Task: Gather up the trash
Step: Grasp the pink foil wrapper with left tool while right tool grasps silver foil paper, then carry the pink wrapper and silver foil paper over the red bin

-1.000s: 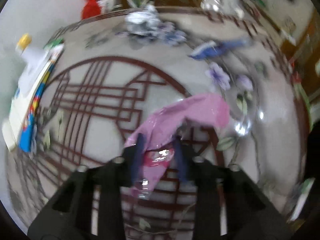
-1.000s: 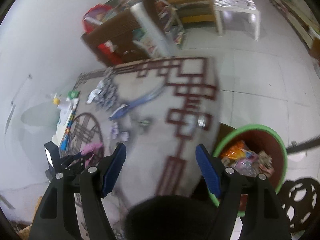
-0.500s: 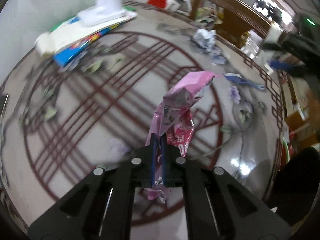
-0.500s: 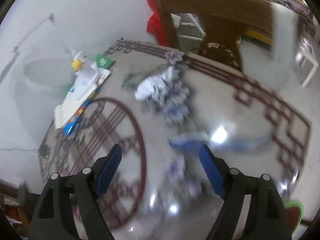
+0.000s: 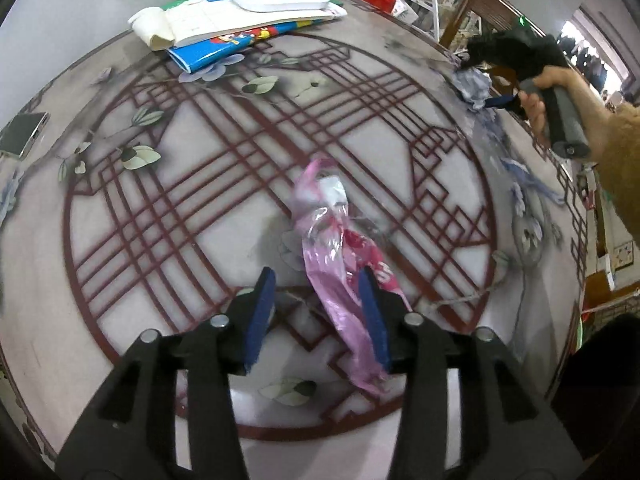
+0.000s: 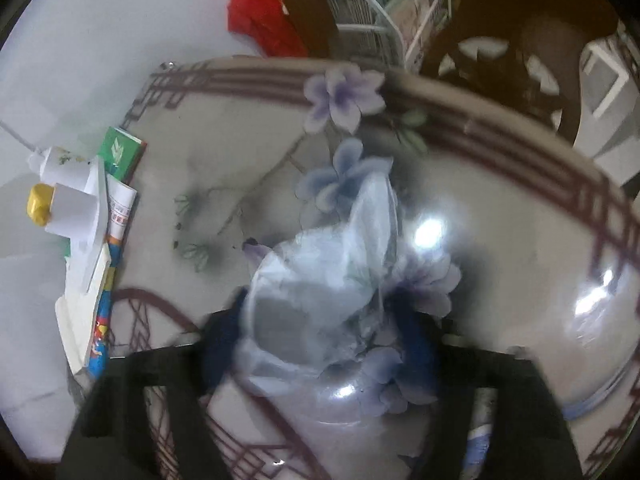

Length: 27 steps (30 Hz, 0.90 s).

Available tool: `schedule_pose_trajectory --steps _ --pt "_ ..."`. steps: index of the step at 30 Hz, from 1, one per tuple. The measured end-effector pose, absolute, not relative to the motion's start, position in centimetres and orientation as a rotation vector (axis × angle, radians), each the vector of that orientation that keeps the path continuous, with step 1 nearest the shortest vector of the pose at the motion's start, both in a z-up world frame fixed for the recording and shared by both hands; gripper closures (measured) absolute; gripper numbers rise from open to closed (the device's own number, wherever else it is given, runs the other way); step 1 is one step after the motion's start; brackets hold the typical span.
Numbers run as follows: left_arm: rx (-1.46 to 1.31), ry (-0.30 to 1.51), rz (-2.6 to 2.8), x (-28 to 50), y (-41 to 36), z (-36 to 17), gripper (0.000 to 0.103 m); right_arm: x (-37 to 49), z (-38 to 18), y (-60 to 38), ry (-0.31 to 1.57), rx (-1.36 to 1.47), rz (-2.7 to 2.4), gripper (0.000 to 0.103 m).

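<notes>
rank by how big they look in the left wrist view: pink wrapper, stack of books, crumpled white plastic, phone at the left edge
1. stack of books
2. pink wrapper, though its nearness to the camera makes this order unsure
3. and 4. crumpled white plastic and phone look about alike, so no ranking

A home: patterned dining table (image 5: pixel 400 92), wooden chair (image 6: pixel 500 20), books (image 5: pixel 224 32).

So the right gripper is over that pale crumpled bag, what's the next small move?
Probably close the right gripper fully: its jaws have just been narrowing around the pale crumpled bag, which sits between them on the table. Blur hides whether the pads touch it yet.
</notes>
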State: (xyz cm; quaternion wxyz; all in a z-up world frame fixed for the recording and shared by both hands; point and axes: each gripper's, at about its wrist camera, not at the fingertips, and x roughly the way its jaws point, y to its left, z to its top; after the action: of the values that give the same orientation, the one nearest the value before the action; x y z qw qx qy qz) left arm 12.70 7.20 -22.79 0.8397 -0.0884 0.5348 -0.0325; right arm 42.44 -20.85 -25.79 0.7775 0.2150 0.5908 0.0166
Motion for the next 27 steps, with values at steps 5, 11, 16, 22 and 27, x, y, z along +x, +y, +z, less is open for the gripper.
schedule_pose_trajectory --steps 5,11,16,22,27 --pt "-0.226 1.142 -0.081 12.8 7.5 -23.4 0.054 40.0 -23.8 -20.7 1.203 0.342 0.067 0.058" --pt "-0.308 1.137 -0.118 13.0 7.2 -23.4 0.046 34.8 -20.6 -19.6 1.161 0.226 0.197 0.058" --pt "-0.350 1.128 -0.134 13.0 6.4 -22.9 0.043 29.5 -18.6 -17.8 1.140 0.133 0.301 0.057" --pt "-0.404 1.131 -0.108 13.7 6.1 -23.0 0.041 23.9 -17.2 -18.0 1.121 0.154 0.348 0.056" --pt "-0.393 1.178 -0.064 13.9 5.4 -24.3 0.042 20.1 -16.3 -19.1 1.094 0.169 0.326 0.056"
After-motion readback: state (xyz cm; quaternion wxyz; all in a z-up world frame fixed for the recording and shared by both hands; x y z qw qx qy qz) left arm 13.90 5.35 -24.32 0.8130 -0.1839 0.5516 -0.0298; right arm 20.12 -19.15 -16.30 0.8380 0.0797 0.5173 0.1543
